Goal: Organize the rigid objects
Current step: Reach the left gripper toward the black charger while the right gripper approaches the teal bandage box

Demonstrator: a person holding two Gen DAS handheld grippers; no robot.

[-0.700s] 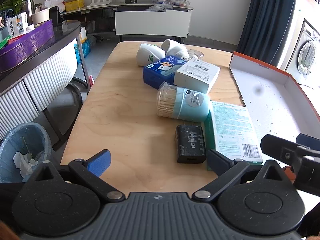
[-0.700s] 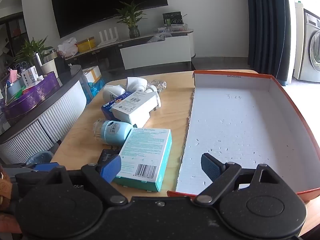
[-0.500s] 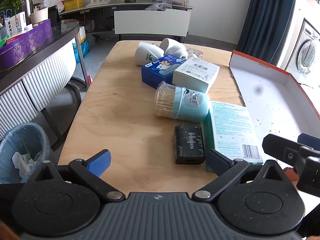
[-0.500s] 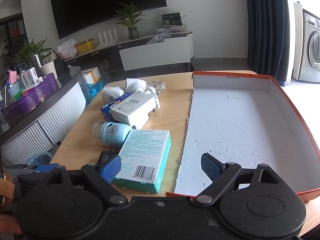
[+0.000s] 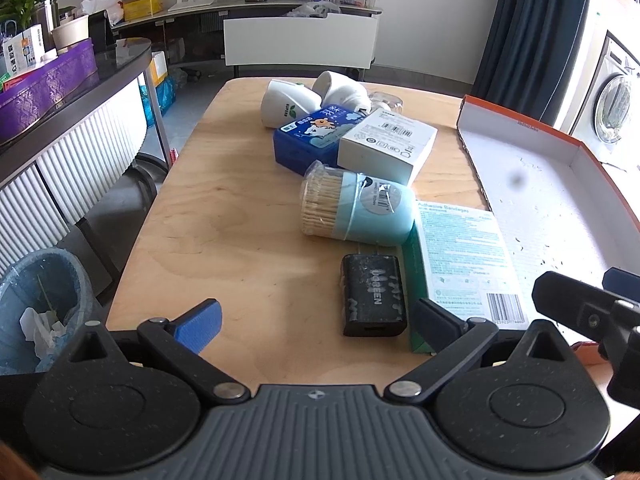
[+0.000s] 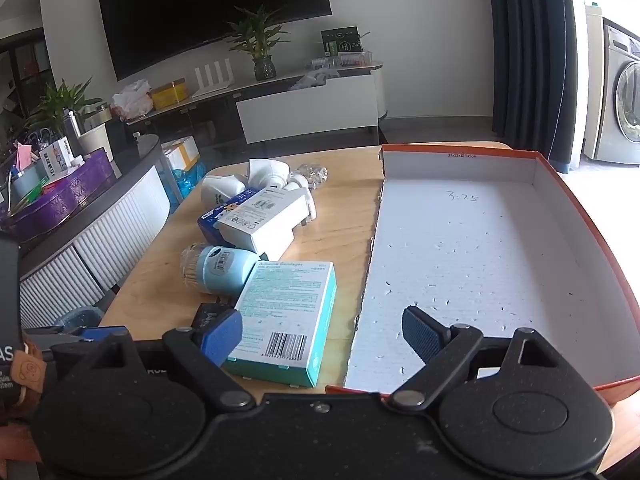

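left gripper [image 5: 316,320] edged forward; black charger's [image 5: 374,295] label seems smudged.

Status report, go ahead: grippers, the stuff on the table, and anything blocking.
Left gripper open, empty. Right gripper open, empty. Charger, bandage box, toothpick jar on table; tray holds nothing. Nothing blocking.

The left tongs [image 5: 316,320] tilt steeply downward with both fingers spread as wide as they go and nothing between the pads. The right tongs [image 6: 326,334] slope down less sharply, equally wide and empty. Taking the left tongs as the landmark, the right tongs sit just beside them on their right, one dark finger reaching into the left wrist view. A brownish sleeve, possibly the person's, shows at the right view's lower left edge.
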